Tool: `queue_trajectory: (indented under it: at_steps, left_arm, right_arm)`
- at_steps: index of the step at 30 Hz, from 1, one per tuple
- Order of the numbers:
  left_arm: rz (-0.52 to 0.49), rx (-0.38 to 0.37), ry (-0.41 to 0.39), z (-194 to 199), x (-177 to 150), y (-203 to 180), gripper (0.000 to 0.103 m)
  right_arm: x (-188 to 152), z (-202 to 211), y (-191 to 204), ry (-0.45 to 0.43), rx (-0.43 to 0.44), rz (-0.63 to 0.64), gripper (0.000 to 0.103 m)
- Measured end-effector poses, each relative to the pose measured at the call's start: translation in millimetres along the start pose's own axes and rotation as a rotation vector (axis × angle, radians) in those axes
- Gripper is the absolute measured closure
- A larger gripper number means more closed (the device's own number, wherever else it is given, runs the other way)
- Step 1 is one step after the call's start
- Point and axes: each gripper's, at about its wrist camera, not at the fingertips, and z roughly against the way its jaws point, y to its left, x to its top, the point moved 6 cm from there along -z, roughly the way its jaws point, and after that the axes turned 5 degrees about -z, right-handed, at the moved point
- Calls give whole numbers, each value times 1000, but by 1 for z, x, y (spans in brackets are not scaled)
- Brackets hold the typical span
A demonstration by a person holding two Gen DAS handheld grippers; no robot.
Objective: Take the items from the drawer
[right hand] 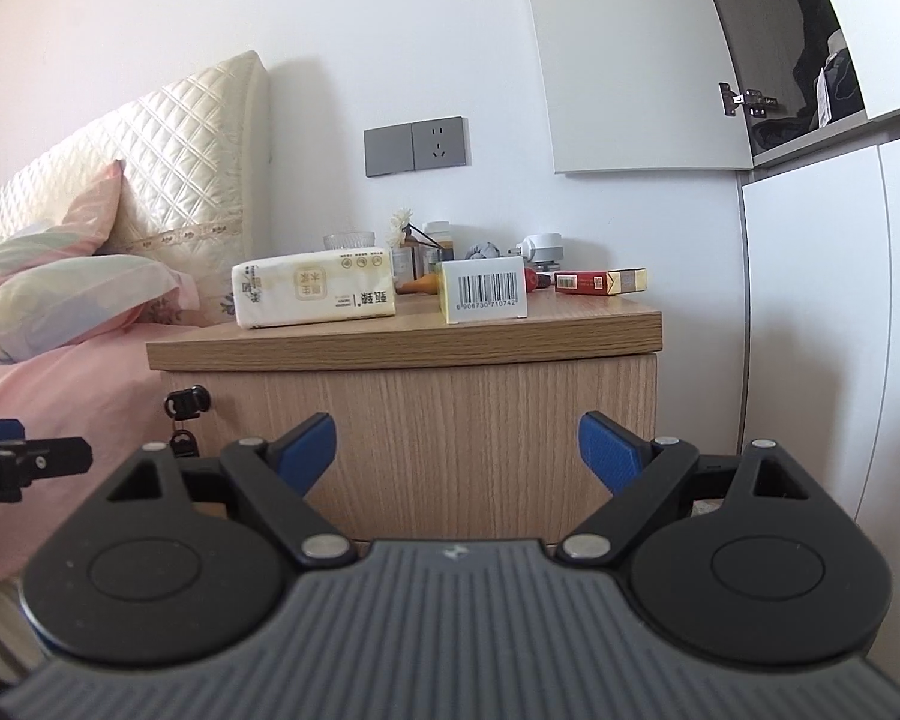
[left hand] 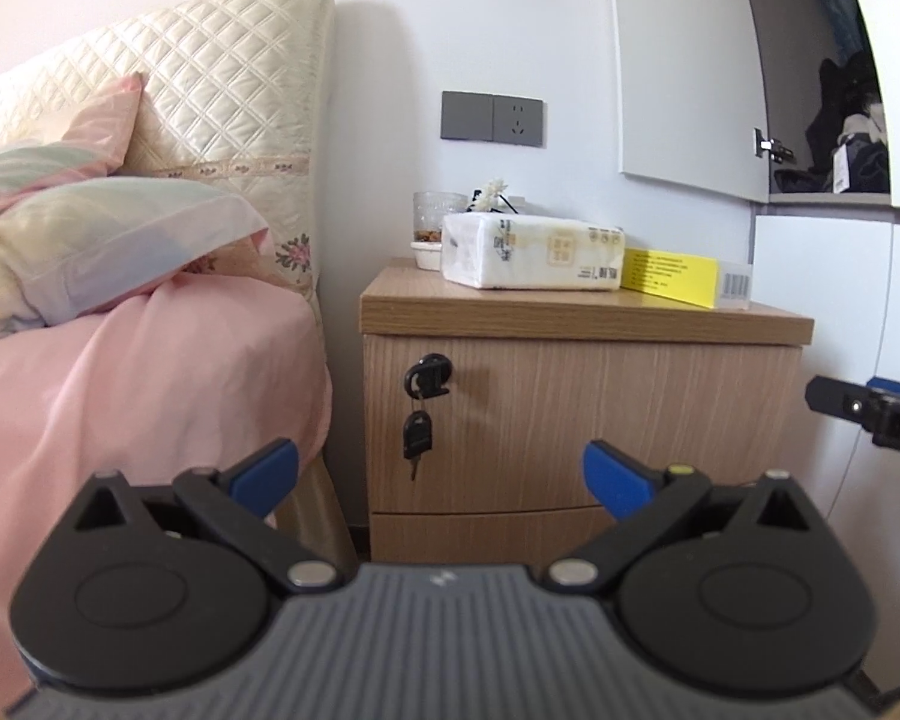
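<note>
Left hand-held gripper [left hand: 441, 474] spread wide, facing shut drawer [left hand: 570, 420], long axis horizontal

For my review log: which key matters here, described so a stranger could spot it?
Find the wooden nightstand beside the bed. On its upper drawer front, near the bed-side edge, a black key sits in the lock, a second black key dangling beneath.

This is a bedroom in a home. A bed [left hand: 120, 360] with pink bedding, a pillow [left hand: 108, 246] and a quilted cream headboard [left hand: 228, 90] stands against a white wall. Just beside it is a wooden nightstand [left hand: 576, 420] with keys [left hand: 421, 414] hanging from its lock. On top lie a tissue pack [left hand: 531, 252], a yellow box [left hand: 672, 276] and small bottles [right hand: 426, 249]. A socket [left hand: 491, 118] sits on the wall above, and an open wardrobe [left hand: 834, 138] holds dark clothes.
</note>
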Motion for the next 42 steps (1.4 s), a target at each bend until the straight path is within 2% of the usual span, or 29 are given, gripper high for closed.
queue_trajectory:
  at_steps: [6, 14, 20, 27, 32, 42]
  left_arm:
    - [-13, 23, -29, 20, -6, 3, 0]
    - [-10, 1, -57, 42, -11, -3, 0]
    - [-16, 38, -94, 62, -14, 2, 0]
    - [-18, 45, -107, 74, -19, 0, 0]
    - [-20, 49, -117, 81, -22, -2, 0]
    - [-17, 73, -146, 85, -19, 1, 0]
  right_arm:
    - [-4, 15, 4, -13, 2, -2, 13]
    - [-11, 41, 6, -32, -10, 1, 13]
    - [-10, 64, 11, -101, -8, 3, 13]
    - [-20, 78, 19, -83, 10, -23, 13]
    - [-26, 87, 28, -100, 1, 20, 13]
    - [-24, 85, 27, -101, 15, 21, 13]
